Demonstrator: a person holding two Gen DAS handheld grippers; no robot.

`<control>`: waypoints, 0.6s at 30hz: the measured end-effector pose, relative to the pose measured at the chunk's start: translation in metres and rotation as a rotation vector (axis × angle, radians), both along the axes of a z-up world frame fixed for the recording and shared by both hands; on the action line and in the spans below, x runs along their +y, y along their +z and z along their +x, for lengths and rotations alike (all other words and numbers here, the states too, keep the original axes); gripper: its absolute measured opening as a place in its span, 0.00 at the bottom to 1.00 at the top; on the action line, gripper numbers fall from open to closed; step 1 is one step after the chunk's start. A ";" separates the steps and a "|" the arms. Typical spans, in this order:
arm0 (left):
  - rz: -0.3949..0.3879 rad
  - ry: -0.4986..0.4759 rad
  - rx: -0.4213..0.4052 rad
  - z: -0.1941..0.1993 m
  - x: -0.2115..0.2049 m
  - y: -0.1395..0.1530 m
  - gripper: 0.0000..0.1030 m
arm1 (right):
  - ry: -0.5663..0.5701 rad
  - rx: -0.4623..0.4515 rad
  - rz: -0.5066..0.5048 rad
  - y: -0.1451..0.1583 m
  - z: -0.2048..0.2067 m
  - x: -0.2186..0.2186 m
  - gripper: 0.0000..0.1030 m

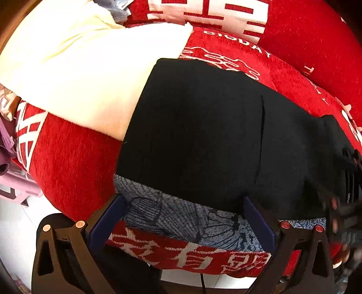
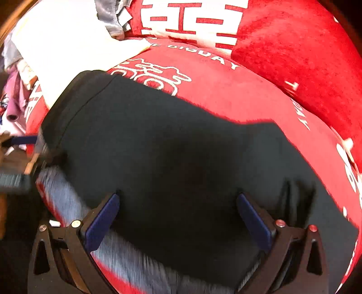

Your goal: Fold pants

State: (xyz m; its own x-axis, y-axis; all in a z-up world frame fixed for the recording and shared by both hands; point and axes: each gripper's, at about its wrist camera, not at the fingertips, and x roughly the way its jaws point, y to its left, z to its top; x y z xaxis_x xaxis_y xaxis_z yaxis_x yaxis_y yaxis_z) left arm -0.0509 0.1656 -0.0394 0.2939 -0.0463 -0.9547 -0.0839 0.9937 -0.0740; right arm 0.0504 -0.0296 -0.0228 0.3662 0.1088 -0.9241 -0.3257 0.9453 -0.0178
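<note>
The black pants (image 1: 215,135) lie folded in a flat block on the red sofa seat (image 1: 74,162); they also fill the middle of the right wrist view (image 2: 181,162). My left gripper (image 1: 183,203) is open and empty, its blue pads wide apart over the near edge of the pants and a grey patterned cloth (image 1: 176,217). My right gripper (image 2: 177,201) is open and empty, its pads spread just above the pants. The right gripper shows blurred at the right edge of the left wrist view (image 1: 344,203).
A cream cloth (image 1: 90,67) lies left of the pants on the seat. Red cushions with white characters (image 1: 215,13) stand at the back. Pink and purple items (image 1: 9,162) sit at the far left. White floor (image 1: 18,237) shows below the sofa edge.
</note>
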 end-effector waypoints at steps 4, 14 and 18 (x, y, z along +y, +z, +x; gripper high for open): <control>-0.012 -0.004 0.001 0.000 0.004 -0.003 1.00 | -0.026 0.033 0.019 -0.002 0.026 -0.008 1.00; -0.037 -0.037 -0.003 0.002 0.013 -0.007 1.00 | 0.460 0.101 -0.061 0.010 0.065 0.042 1.00; -0.065 -0.073 0.000 0.002 0.020 -0.008 1.00 | 0.626 0.097 -0.005 0.007 0.092 0.073 1.00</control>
